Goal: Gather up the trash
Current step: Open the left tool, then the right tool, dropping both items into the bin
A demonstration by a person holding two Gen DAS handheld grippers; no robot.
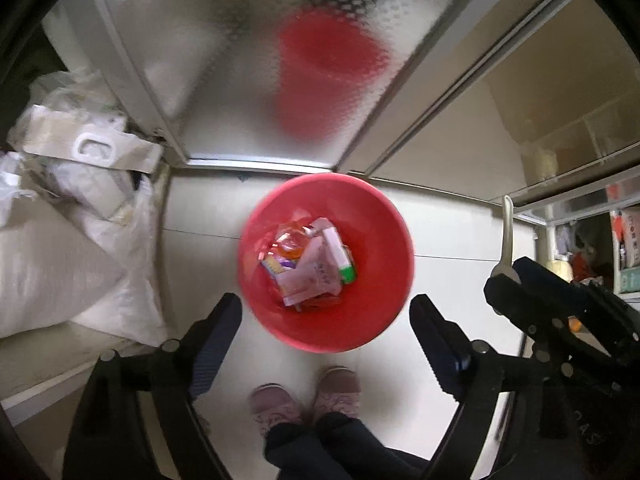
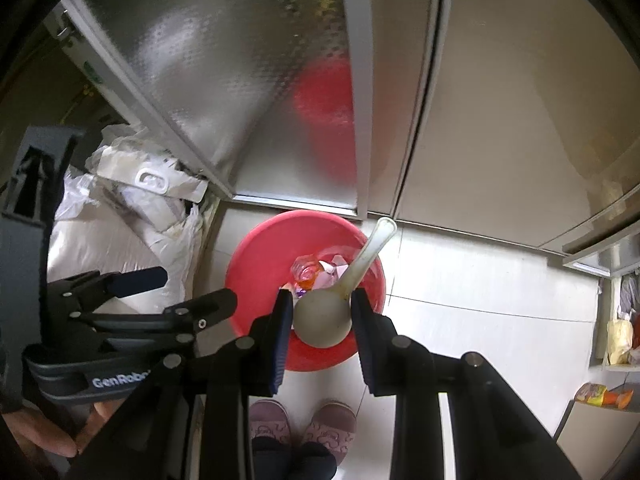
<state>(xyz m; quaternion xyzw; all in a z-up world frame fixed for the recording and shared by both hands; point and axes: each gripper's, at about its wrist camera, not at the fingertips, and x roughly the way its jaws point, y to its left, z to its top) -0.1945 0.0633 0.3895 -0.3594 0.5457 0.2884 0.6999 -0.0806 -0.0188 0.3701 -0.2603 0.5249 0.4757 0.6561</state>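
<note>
On the white tiled floor (image 1: pixel 192 208) a red bin (image 1: pixel 325 262) holds wrappers (image 1: pixel 310 266), left tongs (image 1: pixel 326 332) spread at its 6 o'clock, right tongs (image 2: pixel 322 318) pinching a pale spoon (image 2: pixel 324 316) above it.

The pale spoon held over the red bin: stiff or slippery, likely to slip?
The spoon looks like rigid, light plastic; its handle stands straight, unbent. The right tongs pinch its rounded bowl, a smooth curved surface, so it may swivel or slip. Released, it would probably drop into the bin.

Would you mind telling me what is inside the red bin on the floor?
The red bin holds a heap of wrappers: pink paper packets, an orange-and-clear plastic piece, and a white stick with a green end. Whatever lies beneath the heap is covered.
</note>
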